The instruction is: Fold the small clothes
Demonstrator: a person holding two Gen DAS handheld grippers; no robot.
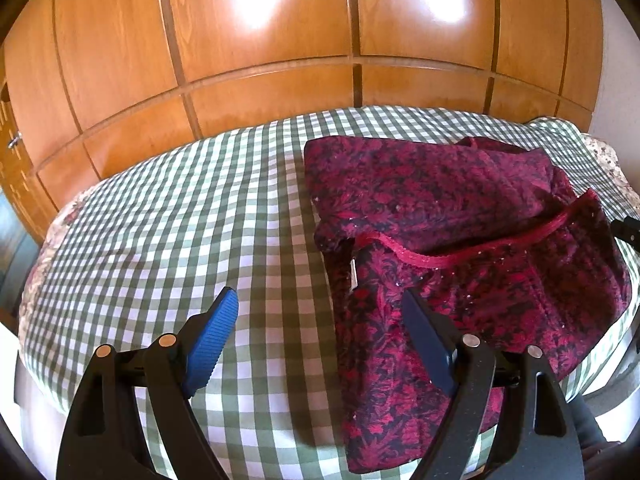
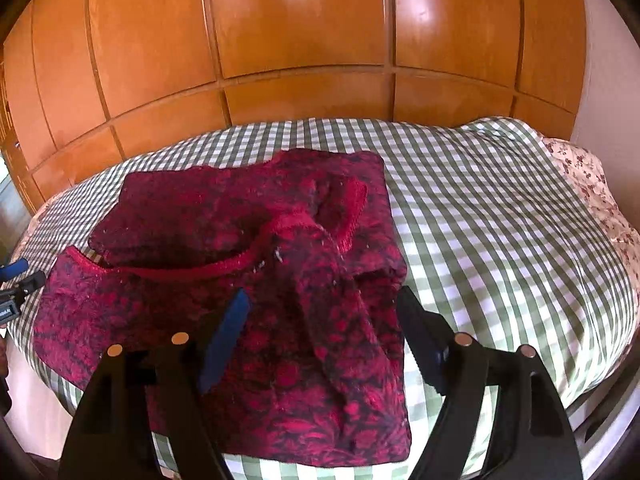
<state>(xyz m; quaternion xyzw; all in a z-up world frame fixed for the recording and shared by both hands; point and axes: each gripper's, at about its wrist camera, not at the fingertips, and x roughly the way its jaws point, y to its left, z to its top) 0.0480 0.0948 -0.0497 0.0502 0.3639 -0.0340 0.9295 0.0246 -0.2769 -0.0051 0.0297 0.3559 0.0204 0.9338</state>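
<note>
A dark red patterned garment (image 1: 460, 208) lies partly folded on the bed, with its red-trimmed neckline facing up. In the left wrist view my left gripper (image 1: 318, 298) stands open over the garment's left edge, one blue pad above the checked cover and the other above the fabric. Nothing is pinched between them. In the right wrist view the garment (image 2: 240, 220) fills the middle, a sleeve laid across its front. My right gripper (image 2: 323, 295) hangs open just above that sleeve without holding it. The left gripper's tip (image 2: 16, 280) shows at the far left edge.
A green and white checked cover (image 2: 500, 220) spreads over the bed, with floral bedding (image 2: 592, 184) showing at its right end. Glossy wooden wardrobe doors (image 1: 280, 40) stand close behind the bed. The bed's near edge runs just below the garment.
</note>
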